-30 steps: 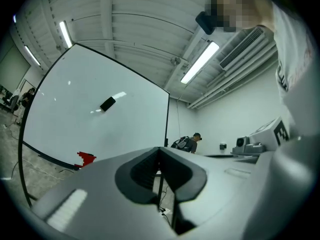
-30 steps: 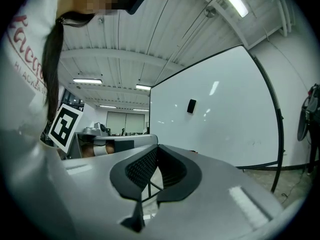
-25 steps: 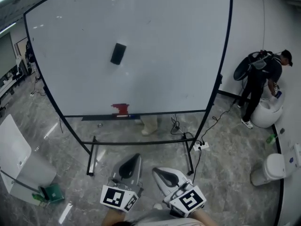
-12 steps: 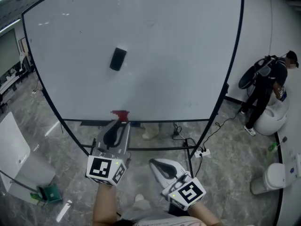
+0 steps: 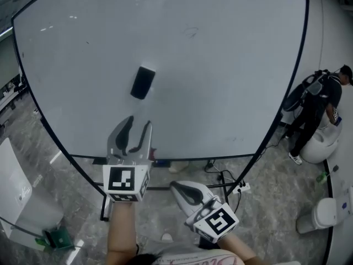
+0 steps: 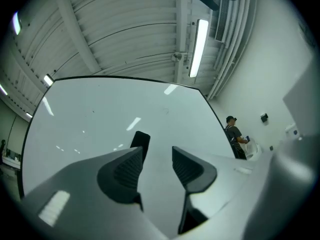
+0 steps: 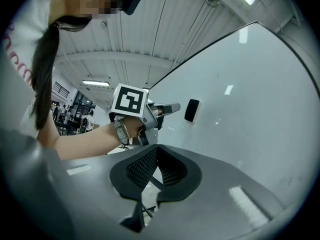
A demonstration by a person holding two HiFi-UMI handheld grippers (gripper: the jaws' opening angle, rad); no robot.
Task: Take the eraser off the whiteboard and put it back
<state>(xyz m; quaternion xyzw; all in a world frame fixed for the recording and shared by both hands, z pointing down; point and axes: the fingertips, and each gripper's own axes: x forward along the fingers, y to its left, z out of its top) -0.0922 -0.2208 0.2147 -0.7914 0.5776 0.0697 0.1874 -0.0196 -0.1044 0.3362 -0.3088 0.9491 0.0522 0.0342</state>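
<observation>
The left gripper [image 5: 138,125] has its jaws apart, just opened wider, with nothing between them. Just beyond its tips, the small black rectangular eraser [image 5: 143,82] clings to the large black-framed whiteboard [image 5: 220,65]. Nearer, to the right, the right gripper [image 5: 177,187] has its jaws together.

Whiteboard [image 5: 220,65]: one. Eraser [image 5: 143,82] on the whiteboard: one. Person [image 5: 317,101] standing right of the whiteboard: one. White bins right of the whiteboard: two, upper bin [image 5: 319,146] and lower bin [image 5: 321,217]. Power strip [image 5: 240,187] under the whiteboard: one
</observation>
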